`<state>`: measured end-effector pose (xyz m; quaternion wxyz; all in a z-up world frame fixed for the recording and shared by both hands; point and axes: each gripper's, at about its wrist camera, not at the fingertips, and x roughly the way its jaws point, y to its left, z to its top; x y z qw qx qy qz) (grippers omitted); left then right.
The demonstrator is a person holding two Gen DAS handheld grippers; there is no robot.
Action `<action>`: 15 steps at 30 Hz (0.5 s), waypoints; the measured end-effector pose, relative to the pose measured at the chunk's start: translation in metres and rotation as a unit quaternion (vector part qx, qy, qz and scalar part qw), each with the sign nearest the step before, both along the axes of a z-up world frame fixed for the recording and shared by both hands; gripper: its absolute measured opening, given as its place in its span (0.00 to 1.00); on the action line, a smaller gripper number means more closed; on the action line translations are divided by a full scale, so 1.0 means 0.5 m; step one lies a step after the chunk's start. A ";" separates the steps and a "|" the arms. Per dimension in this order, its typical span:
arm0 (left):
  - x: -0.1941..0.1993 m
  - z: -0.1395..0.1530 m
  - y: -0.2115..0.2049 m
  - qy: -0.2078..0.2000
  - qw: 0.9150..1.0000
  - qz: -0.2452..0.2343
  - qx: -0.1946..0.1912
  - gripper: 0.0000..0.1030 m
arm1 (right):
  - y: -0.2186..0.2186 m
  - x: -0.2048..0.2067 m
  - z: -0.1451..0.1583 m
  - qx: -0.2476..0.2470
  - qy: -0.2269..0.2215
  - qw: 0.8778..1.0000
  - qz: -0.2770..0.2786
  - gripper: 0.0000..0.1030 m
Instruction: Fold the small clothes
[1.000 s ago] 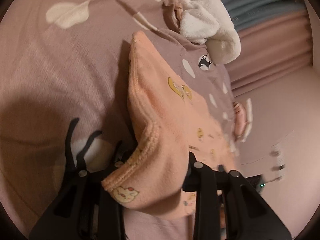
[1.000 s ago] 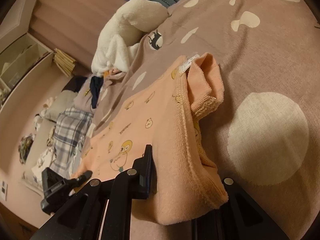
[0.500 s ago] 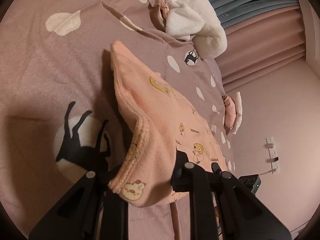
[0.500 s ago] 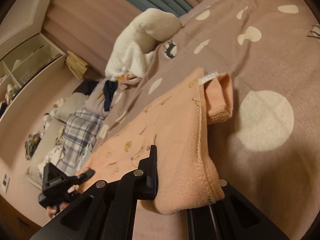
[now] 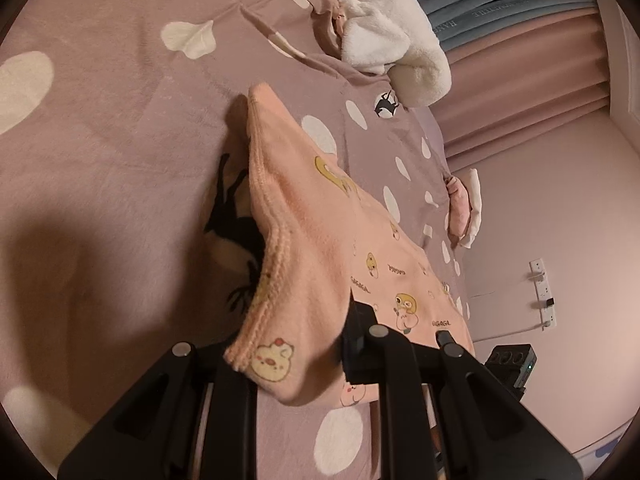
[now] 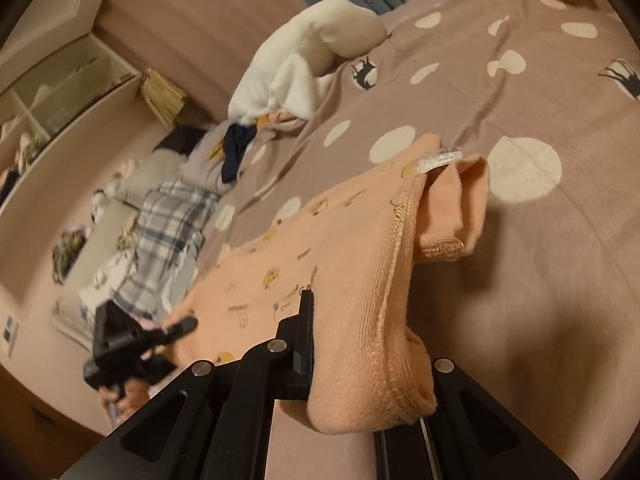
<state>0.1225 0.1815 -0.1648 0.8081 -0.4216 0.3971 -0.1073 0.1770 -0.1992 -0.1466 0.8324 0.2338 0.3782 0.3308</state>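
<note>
Nearest: left gripper pinching one hemmed corner of the peach garment, right gripper clamped on another. Stretched between them, lifted off the dotted bedspread. Beyond: white plush, curtains.

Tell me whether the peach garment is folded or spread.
Spread, partly lifted: the peach garment stretches between the left gripper and right gripper, far edge on the bedspread.

spotted mauve bedcover under peach garment, white plush blanket
</note>
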 end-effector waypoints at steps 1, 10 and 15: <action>-0.005 -0.001 0.000 0.001 1.000 -0.004 0.002 0.16 | 0.003 -0.008 0.000 -0.008 -0.003 1.000 -0.001 0.08; -0.038 -0.016 0.016 0.012 1.000 -0.006 0.028 0.17 | -0.017 -0.023 -0.027 -0.038 0.021 0.998 -0.041 0.08; -0.058 -0.013 0.022 0.011 0.999 -0.004 0.044 0.17 | -0.011 -0.029 -0.038 -0.058 0.036 0.996 -0.050 0.08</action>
